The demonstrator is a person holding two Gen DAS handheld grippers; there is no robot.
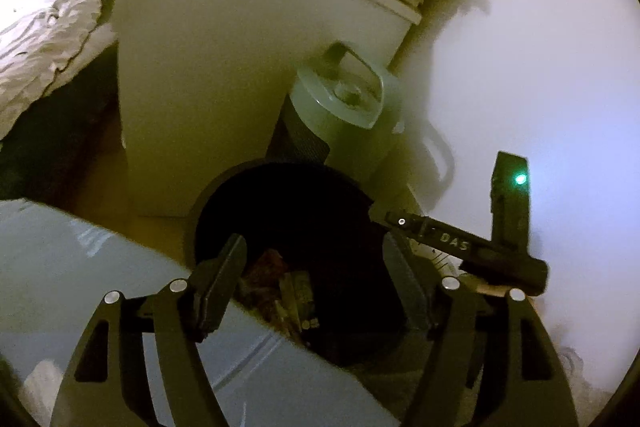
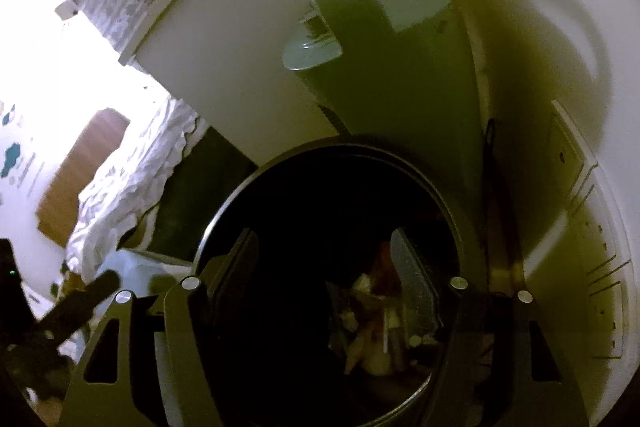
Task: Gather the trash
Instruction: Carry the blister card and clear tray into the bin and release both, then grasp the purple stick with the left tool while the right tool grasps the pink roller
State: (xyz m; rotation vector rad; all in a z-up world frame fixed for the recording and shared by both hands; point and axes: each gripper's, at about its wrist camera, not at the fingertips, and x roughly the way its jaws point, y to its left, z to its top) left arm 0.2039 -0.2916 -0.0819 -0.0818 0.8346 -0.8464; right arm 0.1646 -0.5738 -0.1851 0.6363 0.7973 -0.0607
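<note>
A round black trash bin [image 2: 248, 187] stands on the floor beside a white cabinet. Its mouth fills the lower middle of the right wrist view, and crumpled wrappers and paper scraps [image 2: 376, 315] lie at its bottom. My right gripper [image 2: 324, 267] hangs open and empty right over the bin's mouth. In the left wrist view the same bin [image 1: 224, 183] shows ahead with trash [image 1: 288, 291] inside. My left gripper [image 1: 316, 263] is open and empty above the bin's near rim. The right gripper's black body [image 1: 472, 247] with a green light reaches in from the right.
A white cabinet [image 1: 208, 67] stands just behind the bin. A pale cylindrical appliance [image 1: 340, 107] with a handle sits between cabinet and wall. A grey flat surface [image 1: 80, 267] lies at lower left. A bed with rumpled white bedding [image 2: 132, 179] is at left, the white wall [image 1: 540, 47] at right.
</note>
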